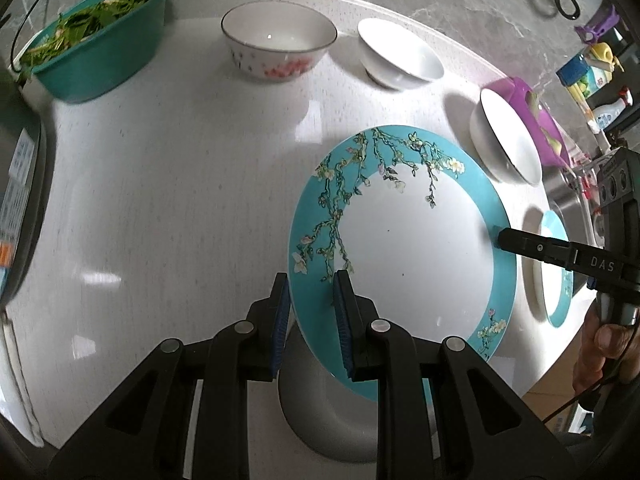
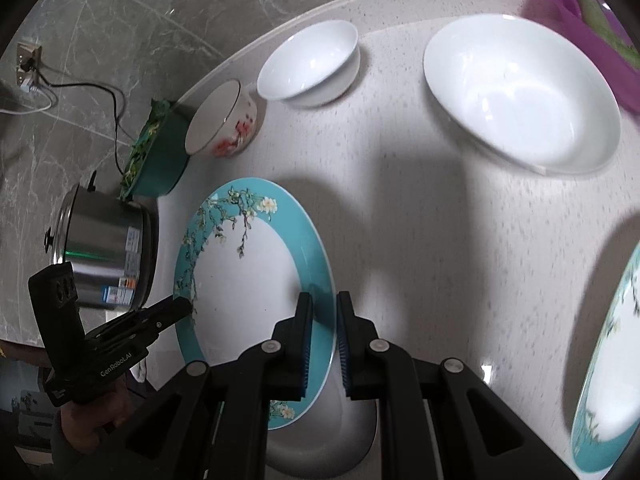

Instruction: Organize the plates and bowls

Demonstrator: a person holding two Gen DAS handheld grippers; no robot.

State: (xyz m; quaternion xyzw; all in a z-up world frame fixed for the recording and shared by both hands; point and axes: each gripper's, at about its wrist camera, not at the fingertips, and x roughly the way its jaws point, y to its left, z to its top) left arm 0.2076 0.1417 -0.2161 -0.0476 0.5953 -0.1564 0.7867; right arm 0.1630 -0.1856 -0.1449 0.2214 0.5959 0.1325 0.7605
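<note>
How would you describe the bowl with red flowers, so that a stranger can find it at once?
Look along the back edge of the white countertop, between the teal tub of green leaves and a plain white bowl. The flowered bowl stands upright there. Only it has a dark rim line and red blossoms painted on its outer wall.

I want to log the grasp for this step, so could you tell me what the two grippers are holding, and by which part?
Both hold the large teal plate by opposite sides of its rim: left gripper, right gripper.
</note>
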